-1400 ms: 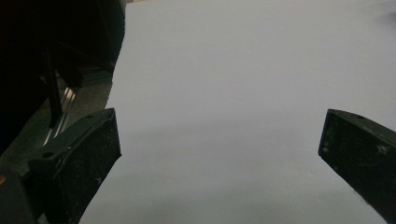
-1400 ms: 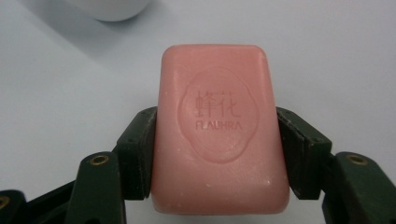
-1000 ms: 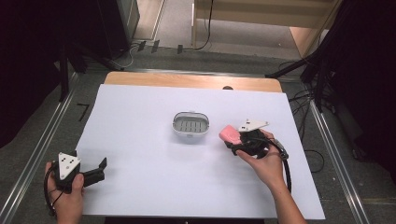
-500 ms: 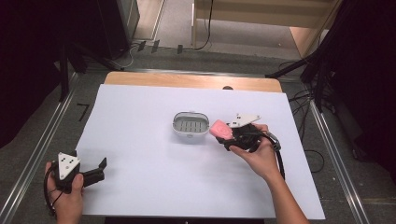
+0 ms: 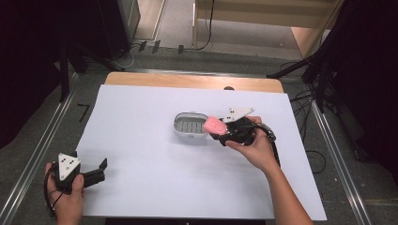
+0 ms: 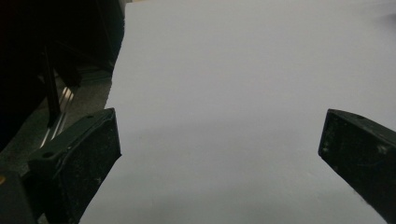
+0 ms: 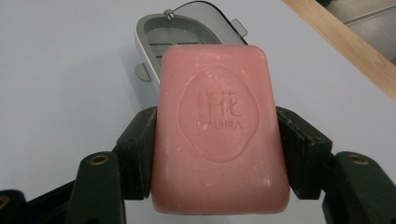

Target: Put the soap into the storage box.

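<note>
We moved the right gripper [image 5: 219, 132], jaws clamped on the pink rectangular soap bar [image 7: 219, 128], over the grey slotted soap dish [image 5: 187, 125]; left gripper [image 5: 96, 169] stayed put, jaws apart.

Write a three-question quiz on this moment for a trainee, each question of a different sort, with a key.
1. True or false: the right gripper holds the pink soap bar clamped between its jaws.
2. Multiple choice: the soap dish on the white table contains A) a sponge, B) nothing on its slatted floor, C) a second soap bar.
3. Fill in: the left gripper, at the table's near-left corner, has its jaws ____.

Key
1. True. The jaws press on the bar's two long sides.
2. B. The bar is at the dish's right rim, not in it.
3. Open, with nothing between them.
</note>
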The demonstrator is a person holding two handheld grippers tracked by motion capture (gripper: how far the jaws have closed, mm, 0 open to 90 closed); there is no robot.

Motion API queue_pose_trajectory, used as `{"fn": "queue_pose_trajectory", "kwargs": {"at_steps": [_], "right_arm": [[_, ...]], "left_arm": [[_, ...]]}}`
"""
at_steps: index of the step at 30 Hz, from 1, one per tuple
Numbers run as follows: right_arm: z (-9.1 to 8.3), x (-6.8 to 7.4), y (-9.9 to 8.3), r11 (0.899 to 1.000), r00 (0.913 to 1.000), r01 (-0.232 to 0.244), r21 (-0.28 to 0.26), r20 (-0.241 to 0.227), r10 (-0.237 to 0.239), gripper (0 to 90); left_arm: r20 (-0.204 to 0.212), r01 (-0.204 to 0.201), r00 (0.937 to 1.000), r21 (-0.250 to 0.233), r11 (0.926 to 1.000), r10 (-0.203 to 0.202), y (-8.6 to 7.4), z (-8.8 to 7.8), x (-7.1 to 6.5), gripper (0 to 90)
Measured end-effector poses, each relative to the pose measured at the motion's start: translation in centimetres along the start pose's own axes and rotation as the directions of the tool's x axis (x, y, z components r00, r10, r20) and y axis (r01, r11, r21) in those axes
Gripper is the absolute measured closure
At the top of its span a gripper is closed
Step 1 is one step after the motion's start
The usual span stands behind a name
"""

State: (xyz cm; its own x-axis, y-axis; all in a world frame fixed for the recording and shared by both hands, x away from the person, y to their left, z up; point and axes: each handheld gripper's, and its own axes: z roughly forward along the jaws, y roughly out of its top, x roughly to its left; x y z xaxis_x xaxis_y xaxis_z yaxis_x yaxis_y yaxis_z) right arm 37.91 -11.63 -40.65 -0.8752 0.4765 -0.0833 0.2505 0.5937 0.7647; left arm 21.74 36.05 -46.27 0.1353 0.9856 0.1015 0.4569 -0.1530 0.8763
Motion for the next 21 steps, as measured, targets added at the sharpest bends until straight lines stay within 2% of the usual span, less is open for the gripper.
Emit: {"fn": "queue_pose_trajectory", "kwargs": {"at_steps": [3,10,21], "right_arm": [[0.2,-0.1,0.3,1.000,0.9999,0.000,-0.011,-0.015,-0.001,38.6],[0.9,-0.6,1.3,0.999,0.9972,0.040,-0.016,-0.062,-0.041,38.6],[2.9,-1.4,2.2,0.997,0.9874,0.070,-0.019,-0.141,-0.072,38.6]], "left_arm": [[0.001,0.001,1.0000,0.000,1.0000,-0.001,0.0,0.0,0.0,0.0],[0.002,0.004,1.0000,0.003,1.0000,-0.004,0.0,0.0,0.0,0.0],[0.003,0.005,1.0000,0.003,1.0000,-0.005,0.0,0.0,0.0,0.0]]}}
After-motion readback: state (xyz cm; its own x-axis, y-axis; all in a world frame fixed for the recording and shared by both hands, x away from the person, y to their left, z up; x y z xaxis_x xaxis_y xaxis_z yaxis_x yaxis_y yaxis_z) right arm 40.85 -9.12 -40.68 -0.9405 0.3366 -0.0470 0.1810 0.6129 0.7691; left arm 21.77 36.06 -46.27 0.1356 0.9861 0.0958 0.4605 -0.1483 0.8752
